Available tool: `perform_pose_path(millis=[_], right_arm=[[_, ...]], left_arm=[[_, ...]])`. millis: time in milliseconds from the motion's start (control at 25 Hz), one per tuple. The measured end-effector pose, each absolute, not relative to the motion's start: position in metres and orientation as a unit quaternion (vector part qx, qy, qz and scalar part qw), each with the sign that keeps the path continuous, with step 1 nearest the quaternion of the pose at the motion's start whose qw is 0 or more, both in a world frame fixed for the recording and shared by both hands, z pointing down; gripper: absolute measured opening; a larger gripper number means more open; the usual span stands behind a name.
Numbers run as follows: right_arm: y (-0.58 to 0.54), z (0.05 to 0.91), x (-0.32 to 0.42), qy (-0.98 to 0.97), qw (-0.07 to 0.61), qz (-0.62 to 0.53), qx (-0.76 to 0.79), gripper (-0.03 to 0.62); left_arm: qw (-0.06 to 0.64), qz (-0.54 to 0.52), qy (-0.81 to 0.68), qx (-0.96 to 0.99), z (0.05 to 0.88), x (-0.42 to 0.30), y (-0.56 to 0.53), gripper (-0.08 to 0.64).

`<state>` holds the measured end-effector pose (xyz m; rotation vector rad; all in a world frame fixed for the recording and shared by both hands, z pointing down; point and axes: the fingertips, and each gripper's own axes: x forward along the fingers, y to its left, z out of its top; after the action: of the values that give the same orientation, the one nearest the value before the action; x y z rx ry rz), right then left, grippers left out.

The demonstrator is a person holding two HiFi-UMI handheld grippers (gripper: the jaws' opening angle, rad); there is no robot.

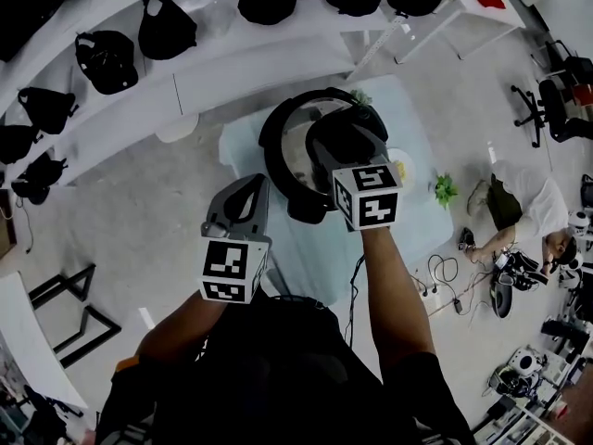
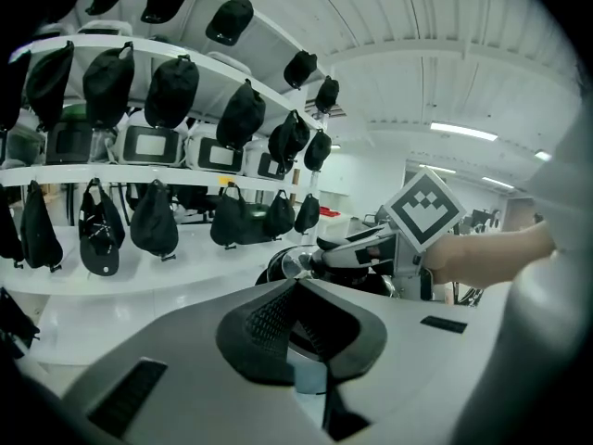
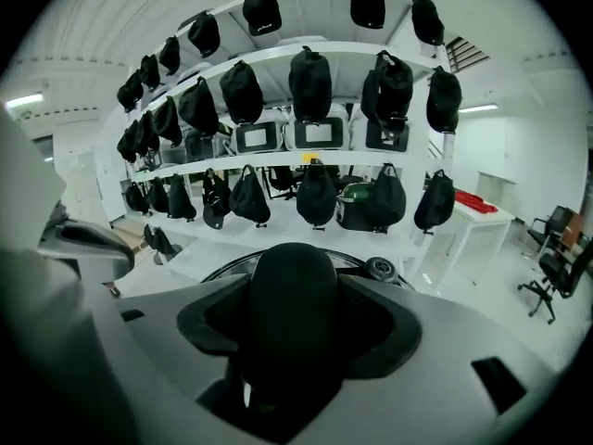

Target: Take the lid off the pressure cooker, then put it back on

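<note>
Shelves (image 1: pixel 232 72) of black bags (image 1: pixel 107 60) behind; right gripper (image 1: pixel 340 146) seemingly clamps the lid handle (image 3: pixel 283 295); left gripper (image 1: pixel 243 197) closed, empty.

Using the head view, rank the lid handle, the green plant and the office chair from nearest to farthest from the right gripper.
1. lid handle, between the jaws of the right gripper.
2. green plant, by the right edge of the table.
3. office chair, at the far right.

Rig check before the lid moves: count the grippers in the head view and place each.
2. The left gripper hangs just left of the pressure cooker, jaws empty. The right gripper is over the cooker, jaws on the lid handle. None appear hidden.
</note>
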<state>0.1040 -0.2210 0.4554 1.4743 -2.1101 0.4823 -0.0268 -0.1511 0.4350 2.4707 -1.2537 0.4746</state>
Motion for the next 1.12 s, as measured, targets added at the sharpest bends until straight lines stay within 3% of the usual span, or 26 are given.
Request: perform_pose_path(millis=[1120], right_arm=[[-0.217,0.463,0.106,-0.68,0.238,0.198,0.665,0.291]], left_arm=[[0.167,0.161,-0.447,0.864,0.435,-0.043,-0.161,0.006]])
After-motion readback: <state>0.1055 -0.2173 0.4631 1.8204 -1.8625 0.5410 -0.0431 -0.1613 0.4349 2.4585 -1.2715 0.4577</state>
